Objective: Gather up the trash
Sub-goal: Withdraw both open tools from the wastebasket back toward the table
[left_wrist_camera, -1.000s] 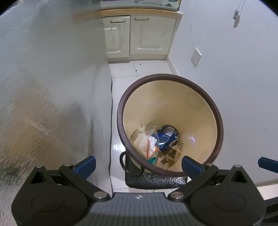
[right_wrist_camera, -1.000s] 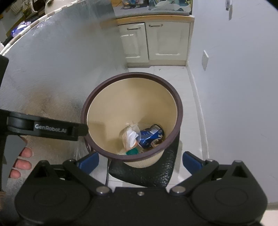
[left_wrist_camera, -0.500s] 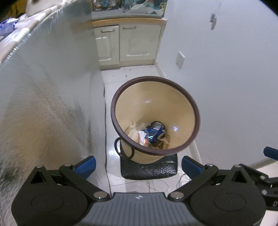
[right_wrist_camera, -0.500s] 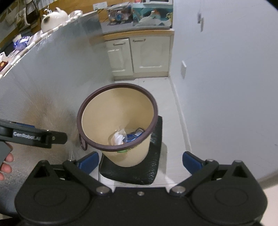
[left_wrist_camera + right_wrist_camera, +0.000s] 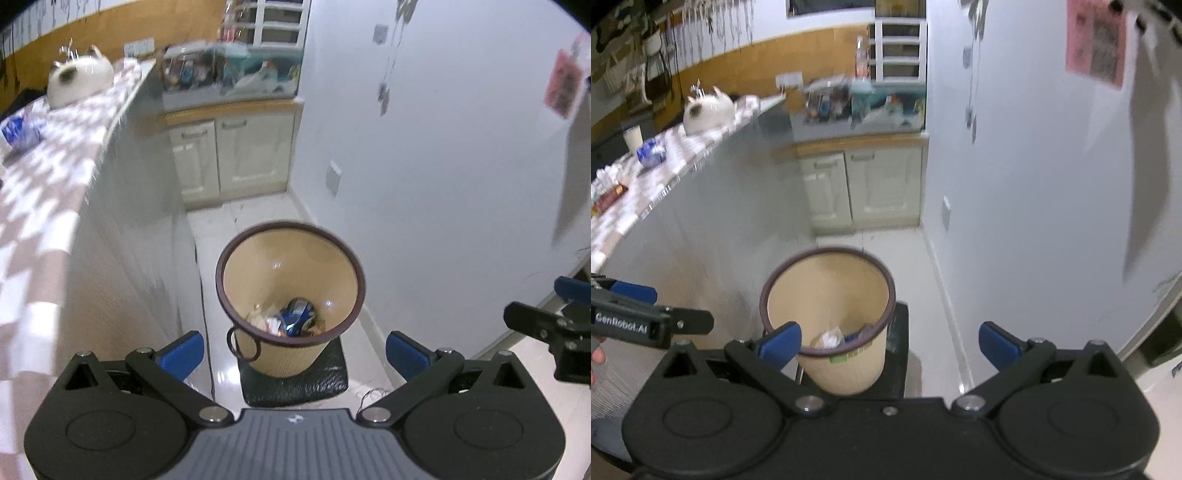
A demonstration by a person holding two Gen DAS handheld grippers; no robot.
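While both grippers, left gripper (image 5: 294, 350) and right gripper (image 5: 890, 341), hang with jaws spread and empty, the tan wastebasket (image 5: 291, 291) stands on a black mat (image 5: 295, 380); only the left view shows its blue can (image 5: 297, 317).

The round tan waste bin with a dark rim (image 5: 291, 291) stands on a black textured mat (image 5: 295, 380) on the floor, ahead of and below the left gripper (image 5: 293, 350), between its spread fingers (image 5: 183, 352). Crumpled wrappers and a blue can (image 5: 297, 319) lie inside the bin. The checked worktop (image 5: 44, 177) runs along the left of the fingers, the wall to their right, cream cabinets (image 5: 236, 155) beyond the bin. The right gripper (image 5: 890, 341) hangs above the bin's near side.
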